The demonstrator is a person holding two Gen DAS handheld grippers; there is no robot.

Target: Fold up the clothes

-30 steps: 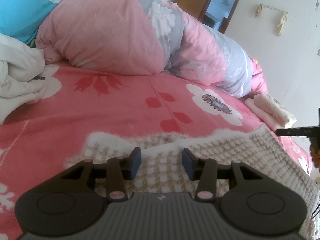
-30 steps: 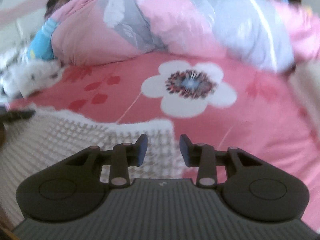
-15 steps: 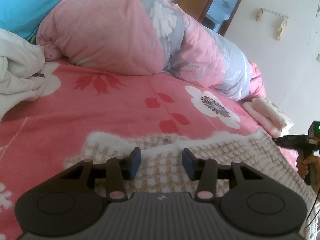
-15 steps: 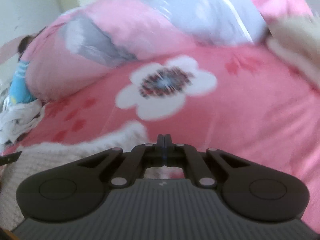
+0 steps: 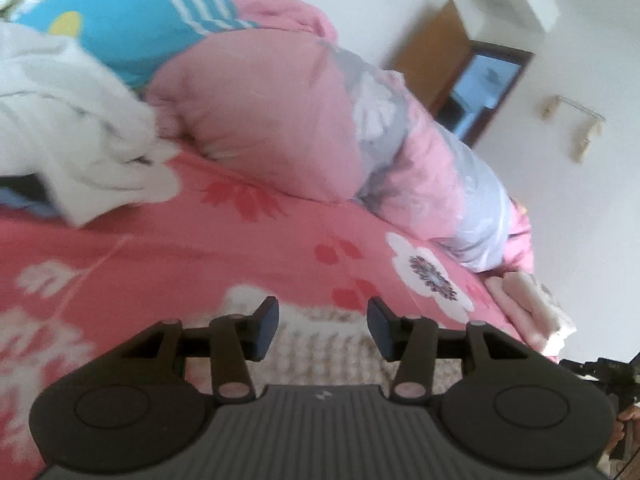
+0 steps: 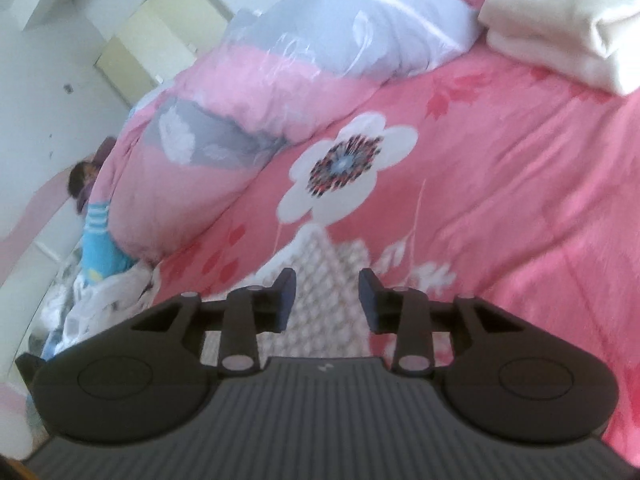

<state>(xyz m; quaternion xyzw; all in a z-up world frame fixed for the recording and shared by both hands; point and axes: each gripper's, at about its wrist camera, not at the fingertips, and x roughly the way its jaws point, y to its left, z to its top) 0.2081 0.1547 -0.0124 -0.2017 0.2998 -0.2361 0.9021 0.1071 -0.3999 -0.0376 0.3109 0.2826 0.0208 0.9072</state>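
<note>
Both tools let go of the knitted sweater and draw back from it.

The right tool (image 6: 327,300), clamped shut half a second ago, has just reopened and holds nothing; the sweater (image 6: 320,280) lies on the bed (image 6: 500,200) just ahead of its tips. The left tool (image 5: 323,330) has widened slightly, also empty, with the sweater (image 5: 324,344) flat beneath and ahead of it. This fold looks finished; probably a fresh grip comes next.
</note>
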